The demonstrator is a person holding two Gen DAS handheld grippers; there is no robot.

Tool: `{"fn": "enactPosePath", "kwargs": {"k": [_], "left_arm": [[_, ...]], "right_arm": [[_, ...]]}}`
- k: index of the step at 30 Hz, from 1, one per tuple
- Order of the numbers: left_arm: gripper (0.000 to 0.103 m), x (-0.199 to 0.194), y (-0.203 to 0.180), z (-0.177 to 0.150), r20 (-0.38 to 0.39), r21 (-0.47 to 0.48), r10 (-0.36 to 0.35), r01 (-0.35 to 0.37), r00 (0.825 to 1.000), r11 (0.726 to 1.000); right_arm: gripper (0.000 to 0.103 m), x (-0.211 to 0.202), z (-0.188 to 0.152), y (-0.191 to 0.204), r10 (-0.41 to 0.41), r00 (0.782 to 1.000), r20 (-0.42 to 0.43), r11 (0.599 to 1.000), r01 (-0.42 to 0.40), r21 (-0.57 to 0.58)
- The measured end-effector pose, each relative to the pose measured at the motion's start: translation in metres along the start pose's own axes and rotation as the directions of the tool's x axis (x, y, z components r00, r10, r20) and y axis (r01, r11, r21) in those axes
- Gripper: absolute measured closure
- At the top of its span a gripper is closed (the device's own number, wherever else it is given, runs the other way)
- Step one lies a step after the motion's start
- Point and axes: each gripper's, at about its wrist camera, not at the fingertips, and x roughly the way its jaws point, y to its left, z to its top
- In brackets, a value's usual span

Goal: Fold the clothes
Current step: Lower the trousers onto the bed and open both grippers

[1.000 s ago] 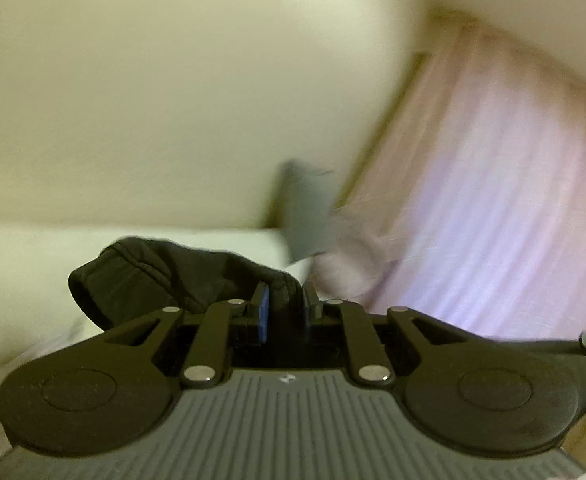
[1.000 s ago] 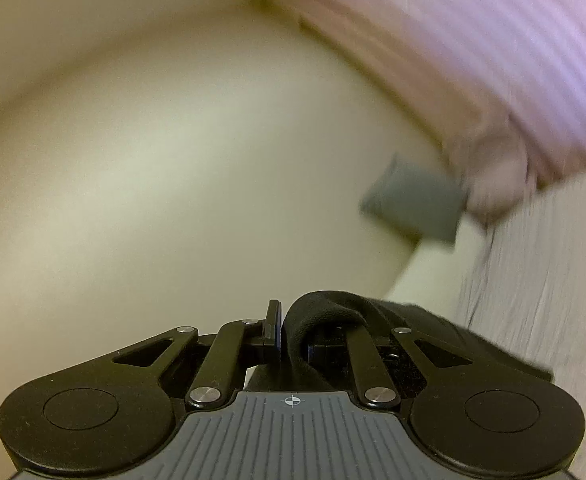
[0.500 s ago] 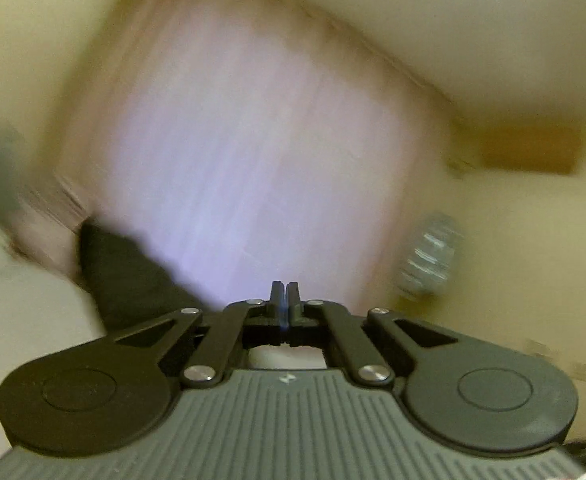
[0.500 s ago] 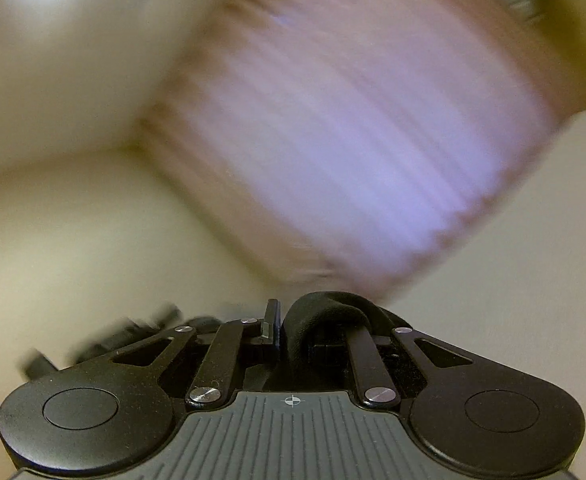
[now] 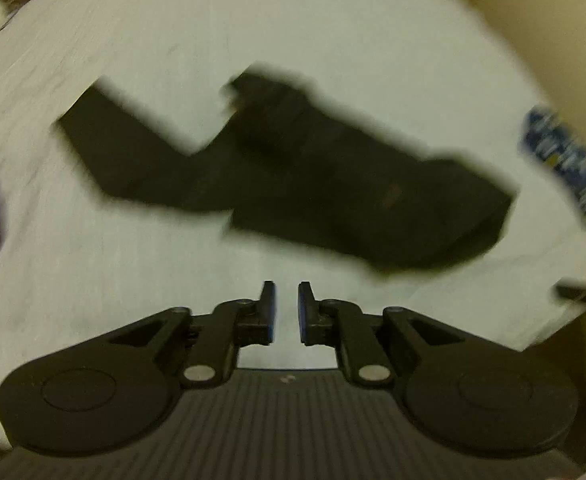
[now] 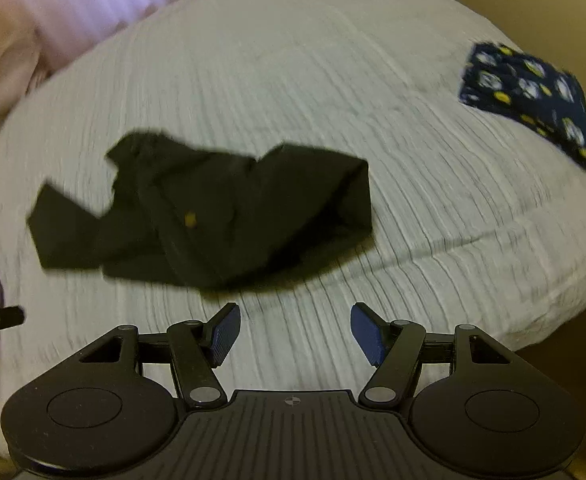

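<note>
Left gripper (image 5: pixel 286 307): jaws apart by a narrow gap, nothing between them, hovering above the bed, clear of the cloth.
Right gripper (image 6: pixel 292 334): jaws spread wide, empty, blue pads (image 6: pixel 224 333) visible, also off the garment.
Black garment (image 6: pixel 209 210): lies loose and crumpled on the white ribbed bedspread (image 6: pixel 333 88), a strip sticking out to one side; small yellow mark on it. Same piece in left view (image 5: pixel 293 168), blurred.
Patterned navy cloth (image 6: pixel 529 100): folded flat near the bed's far edge, well apart from the black garment.
Pink curtain (image 6: pixel 73 4): behind the bed.
</note>
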Motion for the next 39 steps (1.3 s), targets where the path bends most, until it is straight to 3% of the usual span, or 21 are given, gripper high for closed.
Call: {"fn": "enactPosePath", "kwargs": {"k": [3, 7, 11, 14, 26, 39], "left_arm": [[0.093, -0.003, 0.009, -0.014, -0.009, -0.018, 0.027, -0.027, 1.0, 0.999], [0.09, -0.024, 0.013, -0.009, 0.08, -0.025, 0.04, -0.038, 0.996, 0.999], [0.072, -0.047, 0.017, -0.013, 0.158, -0.043, 0.047, -0.041, 0.986, 0.998], [0.072, -0.055, 0.024, -0.019, 0.152, -0.042, 0.066, -0.06, 0.986, 0.997], [0.072, -0.07, 0.038, -0.062, 0.131, -0.014, 0.047, -0.045, 0.99, 0.999], [0.072, -0.069, 0.033, -0.054, 0.134, -0.021, 0.054, -0.052, 0.99, 0.998]], "right_arm": [[0.038, 0.0, -0.015, 0.022, -0.001, 1.0, 0.0, 0.996, 0.001, -0.086], [0.038, -0.001, -0.021, 0.059, 0.035, 0.999, 0.022, 0.981, -0.03, -0.192], [0.038, -0.005, -0.018, 0.092, 0.06, 0.998, 0.037, 0.968, -0.049, -0.246], [0.038, -0.009, -0.024, 0.111, 0.058, 0.997, 0.045, 0.966, -0.045, -0.255], [0.038, -0.026, -0.077, 0.114, -0.012, 0.999, 0.047, 0.986, 0.02, -0.163], [0.038, -0.03, -0.073, 0.126, -0.014, 0.996, 0.093, 0.977, 0.034, -0.209]]}}
